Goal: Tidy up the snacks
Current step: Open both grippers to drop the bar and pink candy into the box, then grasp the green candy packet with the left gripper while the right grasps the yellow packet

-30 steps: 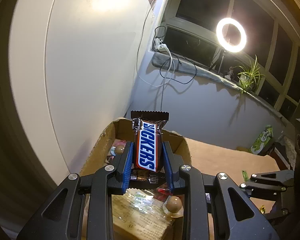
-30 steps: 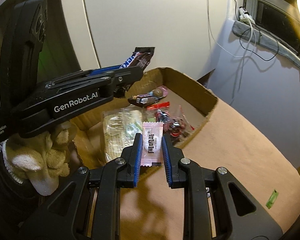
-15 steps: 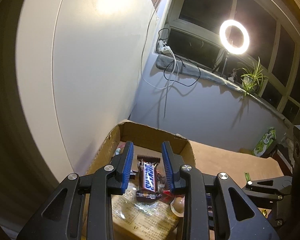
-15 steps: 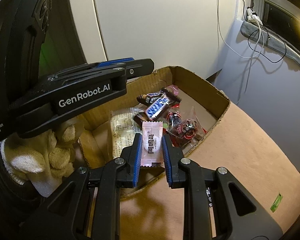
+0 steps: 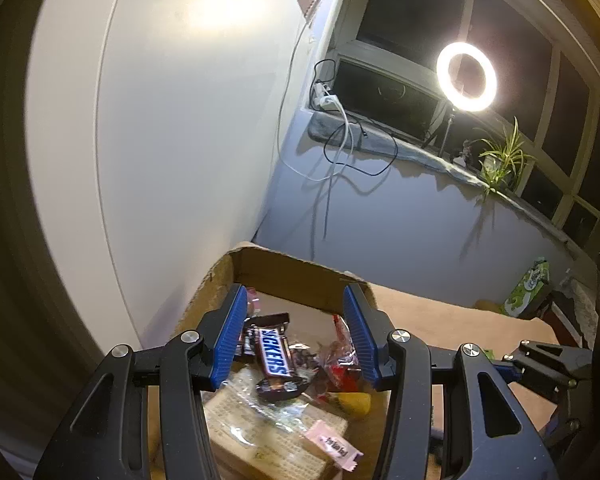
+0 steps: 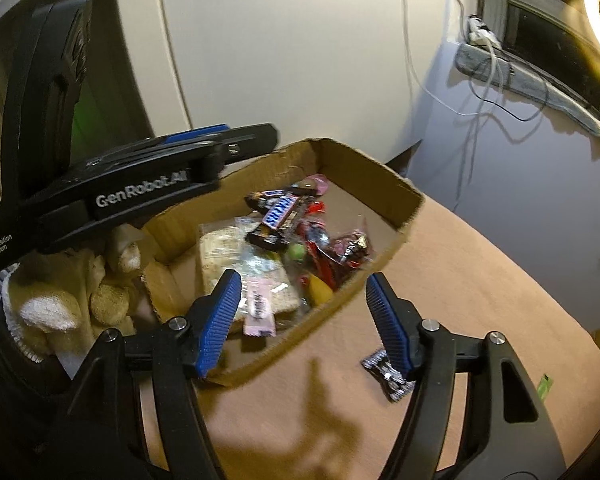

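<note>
Left tool: jaws spread wide, nothing between the blue pads; it hangs over the cardboard box. In the right wrist view the left tool sits at 10 o'clock, above the box's left wall, held by a hand in a cream glove.

Right tool: jaws spread wide, empty, straddling the near wall of the cardboard box.

Box contents, left wrist view:
- Snickers bar lies label up on top of the pile, between the left tool's pads in the picture but clear of both.
- A second dark bar at its 10 o'clock, partly hidden by the left pad.
- Clear-wrapped cracker pack underneath, at 6 o'clock of the Snickers bar.
- Pink sachet rests on the near end of the cracker pack.
- Red-wrapped sweets at 3 o'clock of the Snickers bar; a yellow item just below them.

Right wrist view confirms: Snickers bar atop the pile, pink sachet inside the near wall, touching the cracker pack, red-wrapped sweets toward the right wall.

Outside the box: a small dark-wrapped sweet lies on the brown tabletop, at 4 o'clock of the box, just under the right tool's right finger. A green scrap lies well apart at 3 o'clock.
</note>
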### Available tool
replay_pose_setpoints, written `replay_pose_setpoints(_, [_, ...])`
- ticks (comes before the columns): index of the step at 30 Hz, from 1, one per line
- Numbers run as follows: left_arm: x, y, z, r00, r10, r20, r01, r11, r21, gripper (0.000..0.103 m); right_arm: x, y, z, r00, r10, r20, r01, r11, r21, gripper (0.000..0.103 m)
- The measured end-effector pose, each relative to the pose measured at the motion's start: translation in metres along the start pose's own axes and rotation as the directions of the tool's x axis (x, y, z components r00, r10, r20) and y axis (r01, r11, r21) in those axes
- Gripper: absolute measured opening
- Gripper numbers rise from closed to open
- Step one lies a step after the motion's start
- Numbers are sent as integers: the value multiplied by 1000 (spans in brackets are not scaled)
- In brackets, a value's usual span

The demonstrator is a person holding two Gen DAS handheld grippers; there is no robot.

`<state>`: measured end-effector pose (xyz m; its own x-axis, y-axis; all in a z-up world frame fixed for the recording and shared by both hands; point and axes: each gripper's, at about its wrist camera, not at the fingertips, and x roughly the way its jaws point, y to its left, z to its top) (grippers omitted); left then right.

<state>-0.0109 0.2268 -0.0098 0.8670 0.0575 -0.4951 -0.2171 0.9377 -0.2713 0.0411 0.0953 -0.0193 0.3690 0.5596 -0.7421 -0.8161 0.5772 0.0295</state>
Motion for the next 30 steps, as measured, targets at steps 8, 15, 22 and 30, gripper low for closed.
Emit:
replay_pose_setpoints(8, [-1,-26,-2,999,-44,-8,44,998,40,49,-33,-43,-21,999,-43,12,42,995,89,68])
replay_pose_setpoints(15, [5,-56,-12,991,-116,-61,120,990,78,49,-70,-73,-58,994,-105,-2,104,982,157,68])
replay_pose_setpoints(22, [14,-101,-42,975,-163,-149,188,968,169,49,-93,-96,-106,988,-148,-53,156,966,208,68])
replay_pose_setpoints(30, [21,-155,-78,937,-224,-269,298,915,272,49,-109,-128,-167,966,-213,-145,248,923,295,68])
